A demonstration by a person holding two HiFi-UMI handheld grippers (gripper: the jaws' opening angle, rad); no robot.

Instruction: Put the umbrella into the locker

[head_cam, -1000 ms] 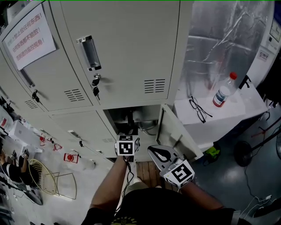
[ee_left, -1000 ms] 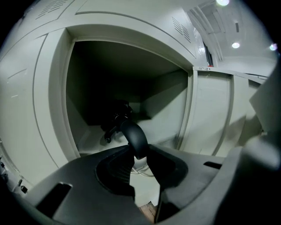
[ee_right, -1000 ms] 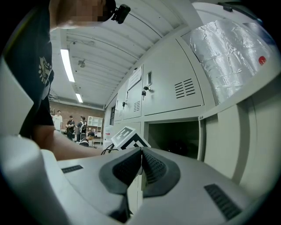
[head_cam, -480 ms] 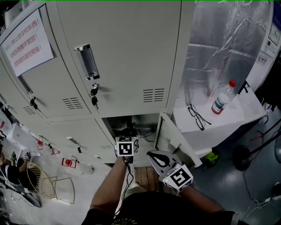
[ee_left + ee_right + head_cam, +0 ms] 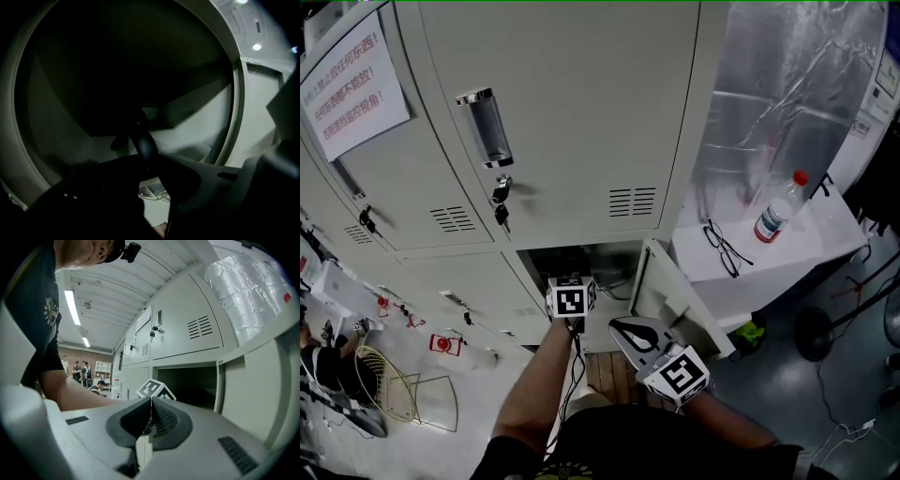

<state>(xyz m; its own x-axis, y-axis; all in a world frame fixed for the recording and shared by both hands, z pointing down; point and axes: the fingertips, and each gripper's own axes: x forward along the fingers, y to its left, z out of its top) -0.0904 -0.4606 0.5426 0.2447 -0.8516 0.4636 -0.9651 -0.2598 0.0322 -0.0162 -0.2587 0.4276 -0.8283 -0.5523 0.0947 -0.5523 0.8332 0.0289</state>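
The bottom locker (image 5: 592,260) stands open, its door (image 5: 661,292) swung out to the right. My left gripper (image 5: 151,169) reaches into the dark compartment; its marker cube (image 5: 570,298) sits at the opening in the head view. It is shut on the black umbrella (image 5: 142,142), whose rounded end sticks out past the jaws over the locker floor. The rest of the umbrella is hidden in the dark. My right gripper (image 5: 632,332) hangs in front of the open door with its pads pressed together on nothing, and its tips (image 5: 151,402) face the opening.
A white table (image 5: 797,258) to the right carries a water bottle (image 5: 776,208) and a pair of glasses (image 5: 721,249). Keys (image 5: 500,195) hang from the upper locker door. A wire basket (image 5: 392,389) sits on the floor at left. People (image 5: 82,373) stand far off.
My left gripper has pushed forward toward and into the locker opening with the umbrella. The right gripper has stayed about where it was.
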